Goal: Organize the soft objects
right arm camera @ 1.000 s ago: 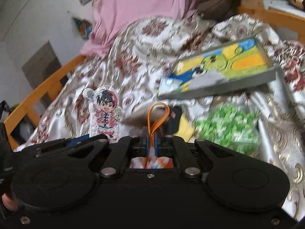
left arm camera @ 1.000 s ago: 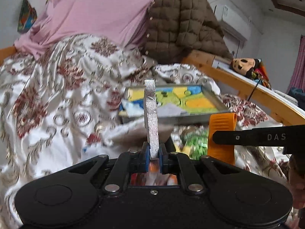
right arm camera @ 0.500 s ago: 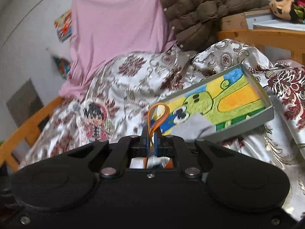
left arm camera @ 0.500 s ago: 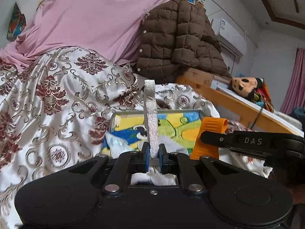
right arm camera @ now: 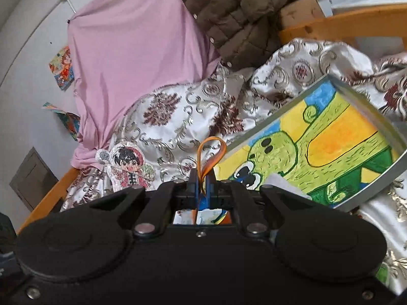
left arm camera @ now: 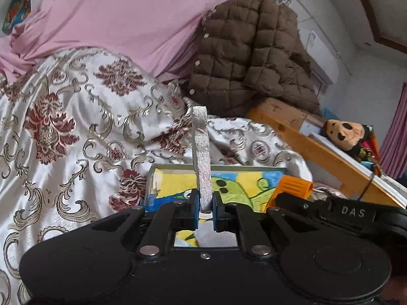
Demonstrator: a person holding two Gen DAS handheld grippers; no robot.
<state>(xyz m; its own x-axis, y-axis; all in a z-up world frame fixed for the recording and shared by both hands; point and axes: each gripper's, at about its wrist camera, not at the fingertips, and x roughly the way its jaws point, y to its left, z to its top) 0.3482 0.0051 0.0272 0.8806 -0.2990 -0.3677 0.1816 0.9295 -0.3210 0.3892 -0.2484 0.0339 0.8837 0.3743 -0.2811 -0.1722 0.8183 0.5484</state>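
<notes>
My left gripper [left arm camera: 204, 203] is shut on a flat cartoon-figure cutout [left arm camera: 201, 152], seen edge-on as a glittery silver strip standing upright. In the right wrist view the same cutout [right arm camera: 127, 167] shows its face, a figure in red, at the left. My right gripper [right arm camera: 202, 185] is shut on an orange loop of band [right arm camera: 212, 152]. From the left wrist view the orange loop [left arm camera: 290, 190] sticks up at the right, in front of the right gripper's black body [left arm camera: 351, 212]. Both grippers hover over the near end of a grey tray [left arm camera: 221, 168] lined with a green-and-yellow cartoon drawing [right arm camera: 330, 152].
A white-and-maroon patterned satin bedspread [left arm camera: 76, 132] covers the bed. A pink cloth [left arm camera: 127, 20] and a brown quilted jacket [left arm camera: 249, 58] are piled behind. A wooden bed rail [left arm camera: 318, 150] with a plush toy [left arm camera: 343, 132] runs along the right. A pale cloth [right arm camera: 282, 185] lies in the tray.
Both grippers have moved forward side by side with their loads still gripped. The tray has come nearer and now lies under them. The green packet has dropped out of view.
</notes>
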